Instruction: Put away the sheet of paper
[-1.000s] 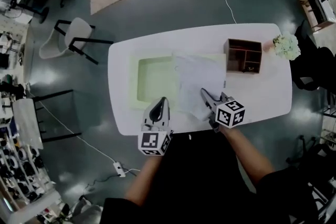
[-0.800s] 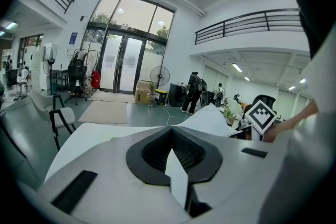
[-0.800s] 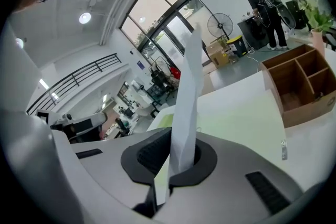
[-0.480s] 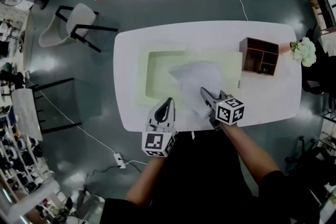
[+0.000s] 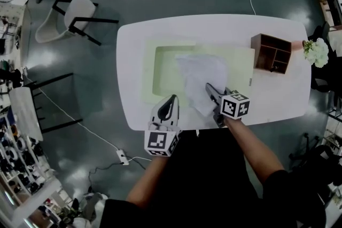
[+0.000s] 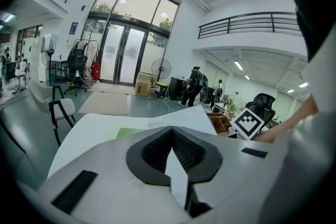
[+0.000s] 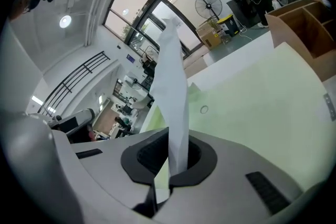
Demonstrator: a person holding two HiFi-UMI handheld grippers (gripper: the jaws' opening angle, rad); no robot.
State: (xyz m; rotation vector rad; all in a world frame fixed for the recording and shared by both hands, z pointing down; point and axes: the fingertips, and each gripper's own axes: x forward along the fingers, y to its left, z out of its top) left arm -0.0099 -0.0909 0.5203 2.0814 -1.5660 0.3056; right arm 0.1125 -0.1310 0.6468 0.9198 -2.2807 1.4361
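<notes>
R tool clamps paper sheet, w/ green mat beneath.

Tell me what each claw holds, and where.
The right claw pinches the sheet of paper by its near edge. The left claw is shut and holds nothing.

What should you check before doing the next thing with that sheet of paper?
1. Right claw clamped on the sheet of paper: ok.
2. Sheet positioned over the green folder: ok.
3. Sheet lying flat: not ok, it stands up bent at the held edge.
4. Left claw free to help: ok, shut on nothing, near the table's front edge.
5. Wooden organizer clear of the sheet: ok.
6. Folder ready to take the sheet: cannot tell.
</notes>
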